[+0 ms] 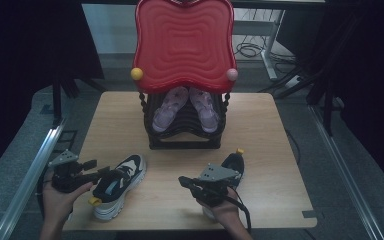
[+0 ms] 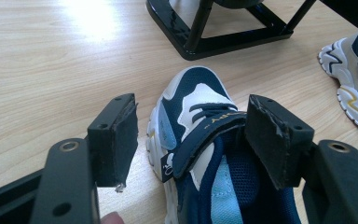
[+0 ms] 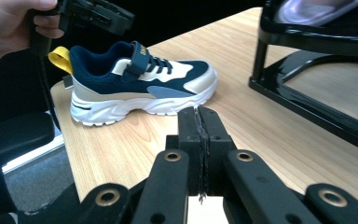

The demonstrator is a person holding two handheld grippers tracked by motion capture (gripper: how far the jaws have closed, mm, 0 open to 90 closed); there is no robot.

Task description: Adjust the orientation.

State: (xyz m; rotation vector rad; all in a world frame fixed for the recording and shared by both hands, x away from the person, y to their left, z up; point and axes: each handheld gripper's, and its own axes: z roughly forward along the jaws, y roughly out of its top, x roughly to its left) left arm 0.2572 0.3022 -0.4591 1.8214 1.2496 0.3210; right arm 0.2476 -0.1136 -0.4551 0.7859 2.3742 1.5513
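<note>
At table's near-left edge, left gripper (image 2: 191, 140) straddled the sneaker (image 2: 200, 140) collar, jaws released, toe pointing away along its axis; right gripper (image 3: 199, 126) clenched empty.

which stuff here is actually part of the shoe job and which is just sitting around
In the job:
- left shoe, between the open left gripper's jaws
- right shoe, beside the right gripper, whose jaws are shut on nothing
- black rack, likely where the shoes go

Just there:
- pink shoes already on the rack
- red tray on top
- table
- floor cables
</note>
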